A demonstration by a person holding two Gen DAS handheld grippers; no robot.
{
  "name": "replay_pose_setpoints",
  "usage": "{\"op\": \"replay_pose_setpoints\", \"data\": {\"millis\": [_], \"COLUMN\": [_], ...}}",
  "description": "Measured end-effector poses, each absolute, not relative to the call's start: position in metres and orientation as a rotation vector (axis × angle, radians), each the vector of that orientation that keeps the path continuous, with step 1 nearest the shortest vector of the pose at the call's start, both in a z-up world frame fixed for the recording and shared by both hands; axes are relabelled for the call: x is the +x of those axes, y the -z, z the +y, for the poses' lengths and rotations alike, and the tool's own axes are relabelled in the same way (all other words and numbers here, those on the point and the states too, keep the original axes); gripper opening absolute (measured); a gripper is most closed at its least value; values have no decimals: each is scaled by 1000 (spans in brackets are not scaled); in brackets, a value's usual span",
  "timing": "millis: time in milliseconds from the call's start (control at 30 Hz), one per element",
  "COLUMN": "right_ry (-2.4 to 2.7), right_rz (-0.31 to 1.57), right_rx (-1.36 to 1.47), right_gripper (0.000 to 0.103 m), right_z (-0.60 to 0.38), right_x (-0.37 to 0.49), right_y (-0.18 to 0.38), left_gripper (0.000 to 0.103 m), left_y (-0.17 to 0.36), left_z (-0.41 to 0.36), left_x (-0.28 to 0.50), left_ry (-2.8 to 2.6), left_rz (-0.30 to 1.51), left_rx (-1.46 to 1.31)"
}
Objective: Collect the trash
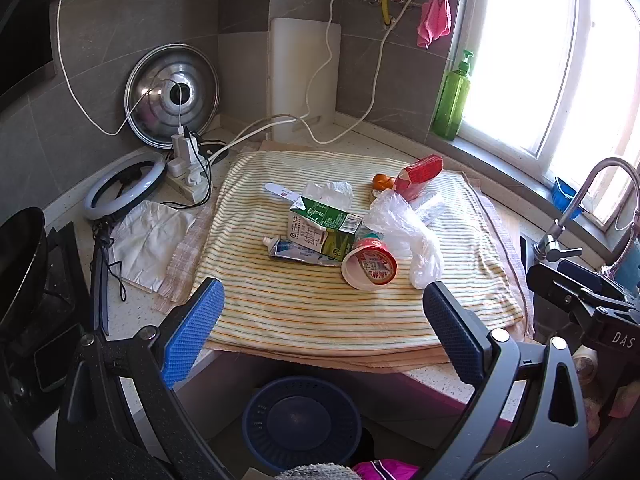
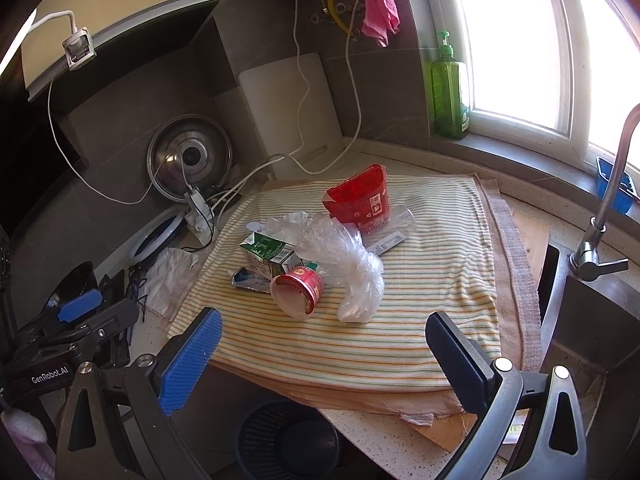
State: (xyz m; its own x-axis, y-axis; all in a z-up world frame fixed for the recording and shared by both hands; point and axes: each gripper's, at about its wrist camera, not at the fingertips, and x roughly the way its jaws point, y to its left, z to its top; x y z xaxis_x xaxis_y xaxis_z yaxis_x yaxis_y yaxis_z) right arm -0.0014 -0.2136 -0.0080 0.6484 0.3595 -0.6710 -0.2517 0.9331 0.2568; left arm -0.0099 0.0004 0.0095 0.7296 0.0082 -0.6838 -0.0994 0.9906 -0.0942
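Well, nothing has been picked up yet: the left tool (image 1: 324, 312) and the right tool (image 2: 324, 340) both hang with jaws spread wide and empty over the near edge of the counter (image 2: 384, 436), and the blue basket (image 1: 300, 420) waits on the floor just below that edge.

To do this step well, I would take the nearest, firmest piece first and close across its body, not its rim, keeping the pads clear of the striped cloth (image 1: 320, 312) so the cloth does not lift with it.

The trash lies heaped in the middle of the cloth. From the left: a squeezed toothpaste tube (image 1: 296, 249) lying flat, touching the green-and-white carton (image 1: 322, 229), dented and on its side. Next is the red-labelled cup (image 1: 370, 266), tipped over with its mouth toward the tools, nearest of all. Beside it a crumpled clear plastic bag (image 1: 404, 228) sprawls, limp and likely slippery. Farthest back is a red carton (image 1: 420, 174), leaning.
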Motion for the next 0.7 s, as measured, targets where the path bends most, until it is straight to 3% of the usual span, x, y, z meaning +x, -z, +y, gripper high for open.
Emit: {"op": "replay_pose_setpoints", "data": {"millis": [700], "right_ry": [-355], "right_rz": [799], "right_rx": [147], "right_gripper": [103], "right_z": [-210], "right_x": [-2], "right_y": [9], "left_gripper": [101], "left_y": [-10], "left_z": [1], "left_x": [-10], "left_ry": [-59], "left_rz": [750], "left_rx": [-130]}}
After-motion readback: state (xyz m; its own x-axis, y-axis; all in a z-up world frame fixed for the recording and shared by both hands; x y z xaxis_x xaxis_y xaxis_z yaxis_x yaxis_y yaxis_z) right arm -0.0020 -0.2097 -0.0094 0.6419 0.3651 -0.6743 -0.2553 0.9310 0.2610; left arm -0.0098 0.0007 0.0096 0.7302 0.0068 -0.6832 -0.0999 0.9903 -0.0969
